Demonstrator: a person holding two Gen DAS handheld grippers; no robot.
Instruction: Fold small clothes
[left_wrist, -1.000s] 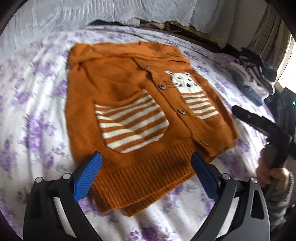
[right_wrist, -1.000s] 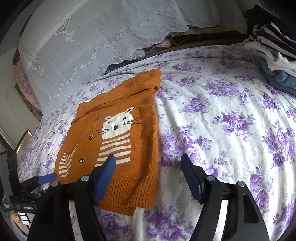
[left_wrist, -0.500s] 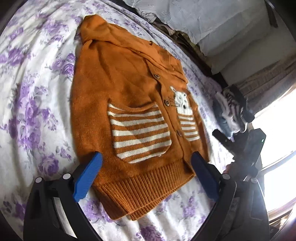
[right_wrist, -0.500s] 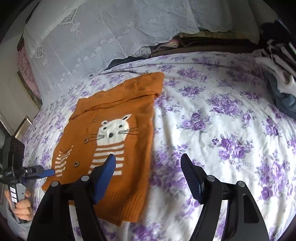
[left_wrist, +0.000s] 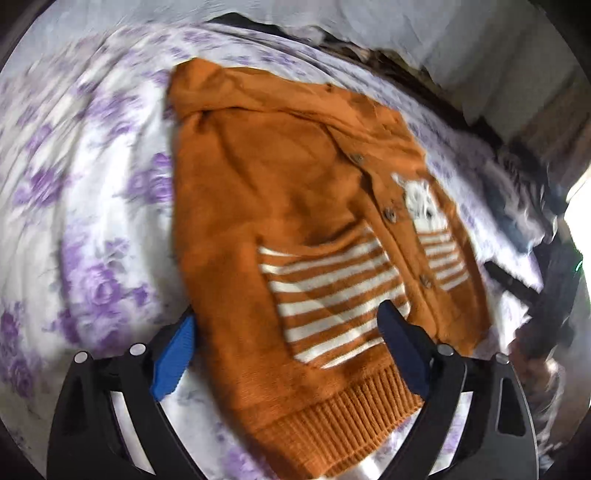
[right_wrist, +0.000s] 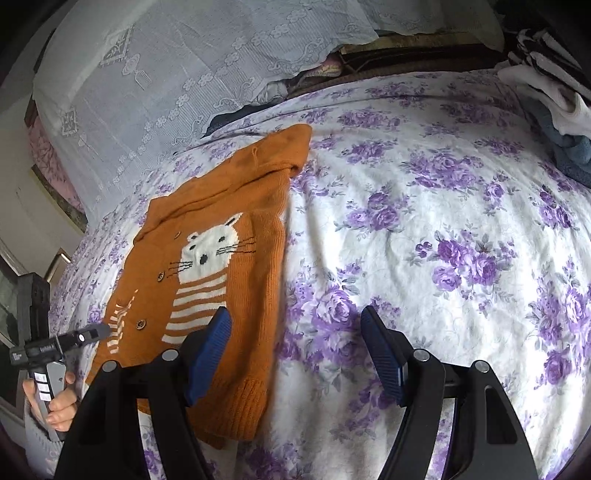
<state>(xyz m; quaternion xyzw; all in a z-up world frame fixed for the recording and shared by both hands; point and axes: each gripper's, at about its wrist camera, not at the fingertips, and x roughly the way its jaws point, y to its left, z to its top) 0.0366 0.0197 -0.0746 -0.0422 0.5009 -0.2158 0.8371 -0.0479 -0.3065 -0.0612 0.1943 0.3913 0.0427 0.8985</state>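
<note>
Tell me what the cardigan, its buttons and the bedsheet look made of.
Cardigan: knitted yarn, probably wool or acrylic; ribbed hem, matte fuzzy surface. Buttons: brown, perhaps wood or plastic, too small to tell. Bedsheet: thin woven cloth, likely cotton; fine creases, printed purple flowers.

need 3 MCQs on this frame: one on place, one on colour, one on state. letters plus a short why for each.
1. Where does the orange cat cardigan lie?
A. on the floral bedsheet
B. on the pile of folded clothes
C. held up in the air

2. What colour are the stripes on the cardigan's pocket?
A. black
B. white
C. purple

3. How do the jaws of the right gripper stand?
A. shut on the hem
B. shut on the sheet
C. open, holding nothing

Answers:
1 A: it is spread flat on the purple-flowered sheet.
2 B: white bars alternate with the orange knit.
3 C: the blue pads stand well apart, one over the cardigan and one over the sheet, with nothing clamped between them.
</note>
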